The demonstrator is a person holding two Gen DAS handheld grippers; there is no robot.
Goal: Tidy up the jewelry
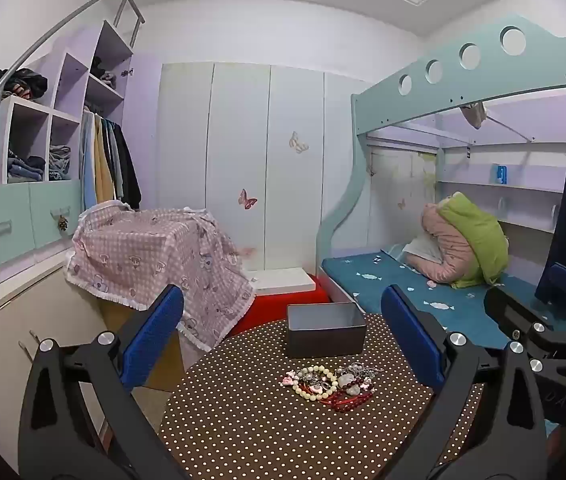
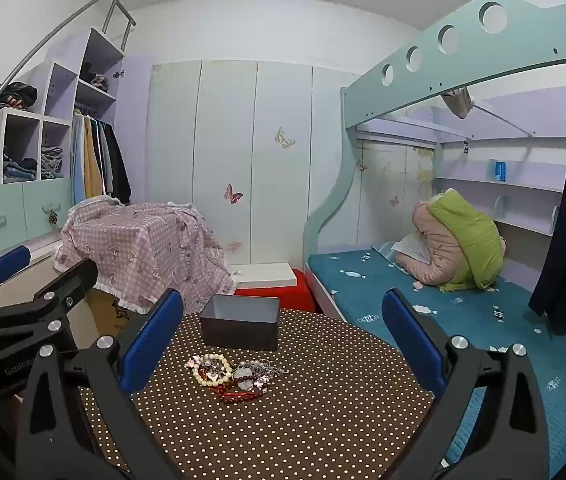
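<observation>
A tangled pile of jewelry lies on the brown polka-dot table: a cream bead bracelet, dark red beads, silver chains and pink charms. It also shows in the right wrist view. An open dark grey metal box stands just behind the pile, empty as far as I can see; it also shows in the right wrist view. My left gripper is open and empty, held above the table short of the pile. My right gripper is open and empty too, to the right of the left one.
A bunk bed with a blue mattress runs along the right of the table. A pink checked cloth covers a box at the left. A red stool stands behind the table. White wardrobes line the back wall.
</observation>
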